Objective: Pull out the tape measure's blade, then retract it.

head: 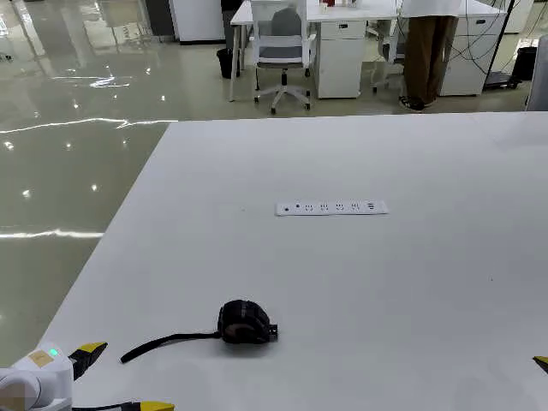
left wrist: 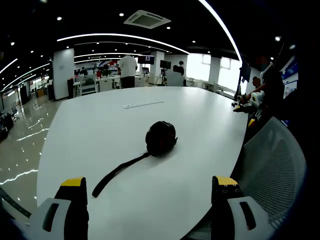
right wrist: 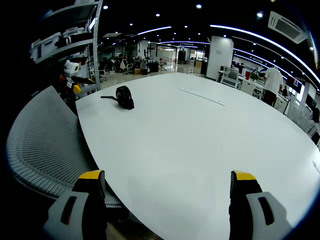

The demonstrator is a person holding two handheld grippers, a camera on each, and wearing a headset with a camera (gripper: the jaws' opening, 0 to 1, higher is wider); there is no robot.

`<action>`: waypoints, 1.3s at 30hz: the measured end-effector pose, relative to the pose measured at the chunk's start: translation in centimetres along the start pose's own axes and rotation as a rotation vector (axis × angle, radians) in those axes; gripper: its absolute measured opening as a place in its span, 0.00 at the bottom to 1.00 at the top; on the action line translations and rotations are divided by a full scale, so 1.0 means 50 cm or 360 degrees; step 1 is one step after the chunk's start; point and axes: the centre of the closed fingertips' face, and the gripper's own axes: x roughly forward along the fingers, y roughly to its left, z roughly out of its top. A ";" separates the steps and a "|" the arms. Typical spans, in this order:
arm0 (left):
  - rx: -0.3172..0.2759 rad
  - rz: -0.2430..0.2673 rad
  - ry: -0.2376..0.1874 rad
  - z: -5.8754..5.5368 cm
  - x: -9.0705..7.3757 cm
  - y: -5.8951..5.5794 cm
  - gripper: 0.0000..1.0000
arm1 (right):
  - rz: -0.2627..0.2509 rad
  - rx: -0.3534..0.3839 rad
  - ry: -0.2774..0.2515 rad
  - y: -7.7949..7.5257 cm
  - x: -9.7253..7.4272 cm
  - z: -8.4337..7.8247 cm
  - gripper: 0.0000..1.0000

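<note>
Resting on the white table (head: pixel 360 291), near its front left edge: black tape measure (head: pixel 247 323), blade wound inside the case. Trailing from the case toward the left: black wrist strap (head: pixel 163 345), flat on the surface. Lying further back, well apart from the tape measure: white power strip (head: pixel 331 208). Hovering at the front left corner, near the strap end: left gripper (left wrist: pixel 150 181), jaws spread wide, holding nothing, aimed at the tape measure. Hovering at the table's right side, well apart from the tape measure: right gripper (right wrist: pixel 167 175), jaws likewise spread wide, holding nothing. Standing against the table edge in both gripper views: grey mesh chair (right wrist: pixel 45 135).
</note>
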 end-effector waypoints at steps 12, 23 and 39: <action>0.0002 -0.0024 0.0000 0.007 0.003 -0.010 1.00 | 0.0005 -0.0016 -0.0001 0.000 0.003 0.007 1.00; 0.0016 -0.0006 -0.0009 0.023 0.009 -0.018 1.00 | 0.0007 -0.0025 0.0008 -0.003 0.005 0.003 1.00; 0.0068 -0.0093 0.0047 0.036 0.034 -0.035 1.00 | 0.0055 -0.0045 -0.0019 -0.002 0.033 0.017 1.00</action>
